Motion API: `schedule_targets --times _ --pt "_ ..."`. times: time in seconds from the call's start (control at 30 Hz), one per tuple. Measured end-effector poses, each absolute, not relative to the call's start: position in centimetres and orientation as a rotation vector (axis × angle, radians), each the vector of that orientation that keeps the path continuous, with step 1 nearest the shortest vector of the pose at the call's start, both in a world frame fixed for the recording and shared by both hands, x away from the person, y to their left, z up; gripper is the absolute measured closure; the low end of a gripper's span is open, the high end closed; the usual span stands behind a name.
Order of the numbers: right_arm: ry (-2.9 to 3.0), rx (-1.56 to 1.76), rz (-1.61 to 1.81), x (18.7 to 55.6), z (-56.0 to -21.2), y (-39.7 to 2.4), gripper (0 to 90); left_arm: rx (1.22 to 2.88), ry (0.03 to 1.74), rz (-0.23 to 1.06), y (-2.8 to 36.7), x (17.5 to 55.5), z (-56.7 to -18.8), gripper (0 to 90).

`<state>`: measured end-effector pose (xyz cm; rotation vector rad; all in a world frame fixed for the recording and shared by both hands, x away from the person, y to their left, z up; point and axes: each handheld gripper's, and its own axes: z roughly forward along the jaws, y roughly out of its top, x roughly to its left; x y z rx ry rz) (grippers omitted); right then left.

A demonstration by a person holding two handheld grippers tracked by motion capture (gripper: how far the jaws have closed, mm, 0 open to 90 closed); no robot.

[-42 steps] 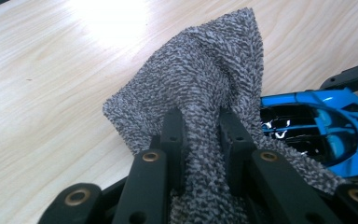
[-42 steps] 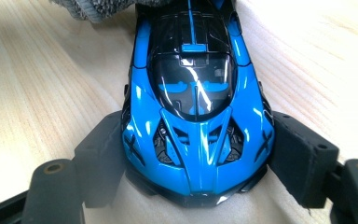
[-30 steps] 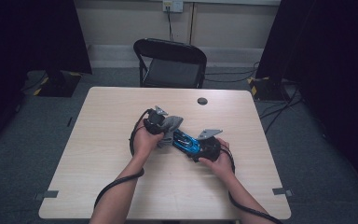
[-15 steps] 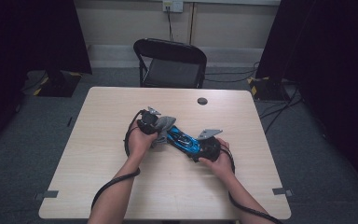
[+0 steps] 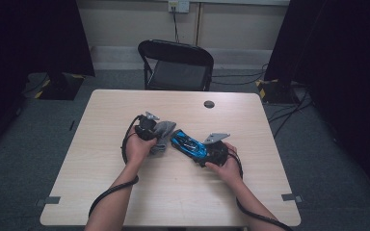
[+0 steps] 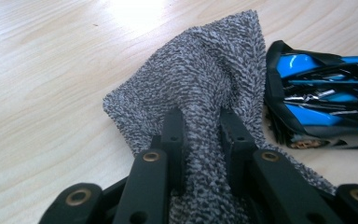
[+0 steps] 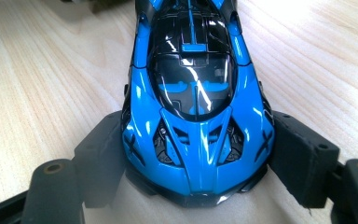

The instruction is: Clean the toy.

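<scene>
Gripping a grey terry cloth (image 6: 200, 88), the left gripper (image 6: 200, 135) sits at nine o'clock of the blue toy car (image 7: 198, 98), itself clamped by the right gripper (image 7: 198, 158).

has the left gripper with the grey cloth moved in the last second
Yes. The left gripper, shut on the grey cloth, has slid left across the table, away from the blue toy car.

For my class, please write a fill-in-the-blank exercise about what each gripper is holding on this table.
1. The left gripper is shut on a grey ____.
2. The right gripper grips a toy car coloured black and ____.
3. Behind the wooden table stands a black folding ____.
4. In the high view, the cloth lies to the ____ of the car.

Missing words: cloth; blue; chair; left
</scene>
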<state>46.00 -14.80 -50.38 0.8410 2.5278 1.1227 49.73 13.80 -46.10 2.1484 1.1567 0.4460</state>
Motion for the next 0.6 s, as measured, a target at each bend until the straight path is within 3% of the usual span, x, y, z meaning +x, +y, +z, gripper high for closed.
schedule_targets --times 0.6 --pt "2.575 0.814 1.142 46.3 -49.9 -15.4 24.2 2.166 1.081 0.437 14.8 46.8 -45.5 74.4"
